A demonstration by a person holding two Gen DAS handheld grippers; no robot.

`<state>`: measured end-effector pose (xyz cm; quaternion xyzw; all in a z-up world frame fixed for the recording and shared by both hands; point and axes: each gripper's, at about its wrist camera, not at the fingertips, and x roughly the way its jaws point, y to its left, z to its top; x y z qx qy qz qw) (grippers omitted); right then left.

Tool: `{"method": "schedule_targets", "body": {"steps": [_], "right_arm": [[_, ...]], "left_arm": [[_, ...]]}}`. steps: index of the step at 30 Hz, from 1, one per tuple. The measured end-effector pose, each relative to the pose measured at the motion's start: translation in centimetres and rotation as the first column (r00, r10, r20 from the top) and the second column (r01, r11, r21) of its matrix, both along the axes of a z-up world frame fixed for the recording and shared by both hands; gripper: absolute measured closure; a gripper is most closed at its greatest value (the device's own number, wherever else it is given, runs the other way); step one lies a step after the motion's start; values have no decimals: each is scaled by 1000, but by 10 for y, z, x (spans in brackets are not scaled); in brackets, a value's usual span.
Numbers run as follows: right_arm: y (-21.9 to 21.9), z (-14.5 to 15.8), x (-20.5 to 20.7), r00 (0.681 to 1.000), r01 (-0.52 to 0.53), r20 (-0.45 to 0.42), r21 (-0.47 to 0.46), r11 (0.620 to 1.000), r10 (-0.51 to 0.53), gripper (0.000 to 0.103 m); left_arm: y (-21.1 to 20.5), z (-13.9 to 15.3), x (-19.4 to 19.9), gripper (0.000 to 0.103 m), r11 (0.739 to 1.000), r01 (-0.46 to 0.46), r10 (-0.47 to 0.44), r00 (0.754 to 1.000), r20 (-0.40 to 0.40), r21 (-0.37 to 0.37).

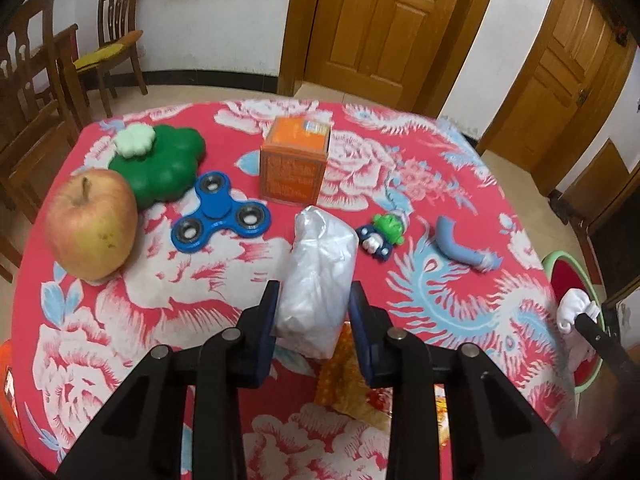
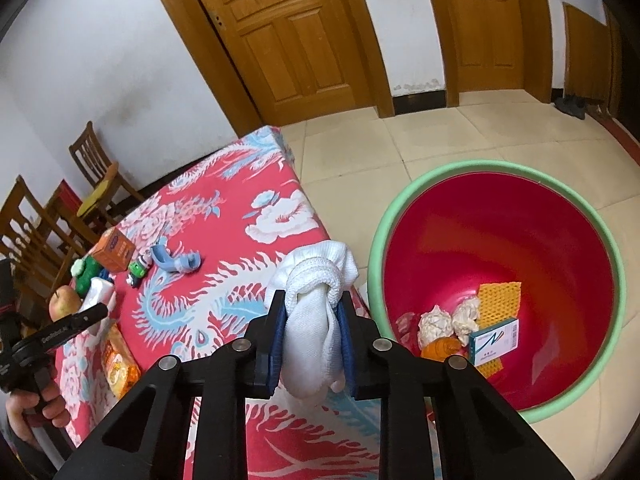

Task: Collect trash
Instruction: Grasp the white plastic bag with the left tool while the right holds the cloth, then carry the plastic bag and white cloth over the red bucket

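My left gripper (image 1: 315, 300) is shut on a crumpled clear plastic bag (image 1: 320, 276) over the red flowered tablecloth (image 1: 160, 320). My right gripper (image 2: 311, 306) is shut on a knotted white cloth (image 2: 316, 292), held over the table's right edge beside the red bin with a green rim (image 2: 516, 280). The bin holds paper balls (image 2: 434, 320), a small box (image 2: 494, 340) and yellow mesh (image 2: 500, 296). The cloth (image 1: 576, 308) and the bin rim (image 1: 576, 272) also show at the far right of the left wrist view. The left gripper (image 2: 96, 312) shows at the left of the right wrist view.
On the table lie an apple (image 1: 92, 224), a green clover toy (image 1: 164, 160), a blue fidget spinner (image 1: 220, 212), an orange box (image 1: 296, 160), a small green figure (image 1: 384, 236), a blue-grey bent tube (image 1: 460, 248) and an orange snack wrapper (image 1: 348, 380). Wooden chairs (image 1: 112, 44) stand beyond the left.
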<state>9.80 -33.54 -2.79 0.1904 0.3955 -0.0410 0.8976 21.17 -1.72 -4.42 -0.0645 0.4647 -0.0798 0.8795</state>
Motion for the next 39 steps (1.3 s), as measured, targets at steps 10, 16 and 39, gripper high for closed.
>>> {"method": "schedule_targets", "body": {"steps": [10, 16, 39], "right_arm": [[-6, 15, -18, 999, 23, 48, 1, 1000, -23, 79], [-15, 23, -32, 996, 48, 76, 4, 999, -48, 79], [-78, 28, -80, 972, 202, 113, 32, 979, -204, 79]], "left_arm": [[-22, 33, -24, 69, 997, 72, -70, 995, 74, -25], [-48, 44, -37, 69, 989, 139, -135, 987, 84, -42], [-177, 55, -73, 69, 920, 392, -391, 917, 81, 4]]}}
